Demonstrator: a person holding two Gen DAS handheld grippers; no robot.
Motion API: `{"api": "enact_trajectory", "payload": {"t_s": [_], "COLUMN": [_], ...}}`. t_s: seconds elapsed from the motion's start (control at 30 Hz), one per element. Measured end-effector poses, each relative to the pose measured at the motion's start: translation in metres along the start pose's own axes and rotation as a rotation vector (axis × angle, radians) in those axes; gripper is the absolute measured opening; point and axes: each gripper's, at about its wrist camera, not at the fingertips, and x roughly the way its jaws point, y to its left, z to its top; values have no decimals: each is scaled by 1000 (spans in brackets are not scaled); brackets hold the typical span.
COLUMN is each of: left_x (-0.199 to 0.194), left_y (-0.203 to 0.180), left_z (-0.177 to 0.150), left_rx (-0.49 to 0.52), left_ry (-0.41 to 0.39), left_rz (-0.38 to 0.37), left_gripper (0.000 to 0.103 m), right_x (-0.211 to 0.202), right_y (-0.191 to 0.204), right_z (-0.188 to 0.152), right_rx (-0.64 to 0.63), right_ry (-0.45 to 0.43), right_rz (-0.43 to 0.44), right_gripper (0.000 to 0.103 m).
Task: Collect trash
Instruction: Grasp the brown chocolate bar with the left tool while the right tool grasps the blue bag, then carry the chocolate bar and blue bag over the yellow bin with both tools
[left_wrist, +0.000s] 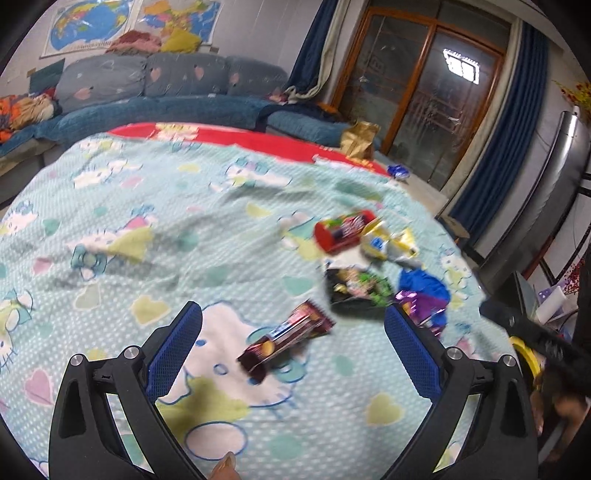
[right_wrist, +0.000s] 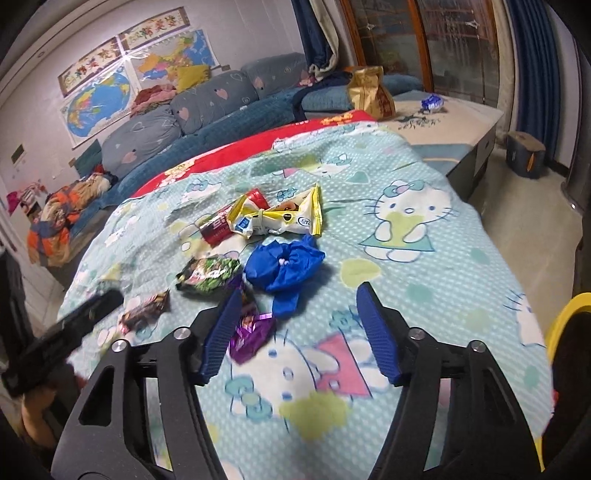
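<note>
Both claws are wide open and hold nothing. The left claw (left_wrist: 293, 326) hovers above the brown snack wrapper (left_wrist: 286, 338) on the blanket (left_wrist: 147, 206), so picking seems beginning; next, lower and close on it.

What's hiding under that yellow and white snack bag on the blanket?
A red can pokes out from under the yellow and white wrapper, lying on the Hello Kitty blanket. The wrapper covers the can's far end, so anything else beneath stays unseen.
</note>
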Motion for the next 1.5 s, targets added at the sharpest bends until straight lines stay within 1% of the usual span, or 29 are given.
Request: {"api": "enact_trajectory", "payload": {"t_s": [0.1,0.17,0.2,0.27,0.33,0.4,0.43,0.5,0.57,0.6,0.67,0.77,0.8,0.83,1.03,1.17,1.5], "left_x": [8,13,15,20,22,24,25,27,27,27,28,29,29,28,23,16,-3], "left_y": [7,12,14,16,18,18,18,18,19,18,17,11,8,6,-9,-24,-59], "left_z": [-6,-9,-10,-12,-14,-14,-15,-16,-16,-16,-17,-18,-18,-18,-17,-16,-13], "left_rx": [-8,-23,-29,-43,-50,-55,-57,-58,-59,-58,-52,-32,-20,-16,-17,4,61], "left_ry": [37,56,62,79,85,92,95,100,103,105,116,128,131,133,145,137,108], "left_rz": [2,-3,-8,-18,-25,-33,-35,-41,-45,-48,-58,-81,-91,-97,-185,-221,-286], "left_gripper": [95,93,91,82,78,74,70,64,52,49,34,23,22,18,18,17,17], "right_x": [18,28,35,45,54,61,63,65,63,61,57,48,45,41,21,7,-25], "right_y": [0,-1,-2,-3,-5,-5,-4,-4,-3,-3,-3,-6,-7,-9,-19,-24,-30], "right_z": [7,10,12,13,14,14,13,10,7,5,1,-7,-8,-10,-16,-18,-21], "right_rx": [13,23,31,45,54,46,43,34,24,21,24,30,32,34,36,43,14], "right_ry": [24,39,52,76,94,111,115,123,119,114,102,82,76,68,28,8,-29], "right_rz": [-7,-10,-12,-5,-7,1,5,18,19,15,8,-3,-8,-15,-36,-35,-32], "right_gripper": [46,45,43,41,38,25,22,12,6,3,2,2,2,1,1,1,1]}}
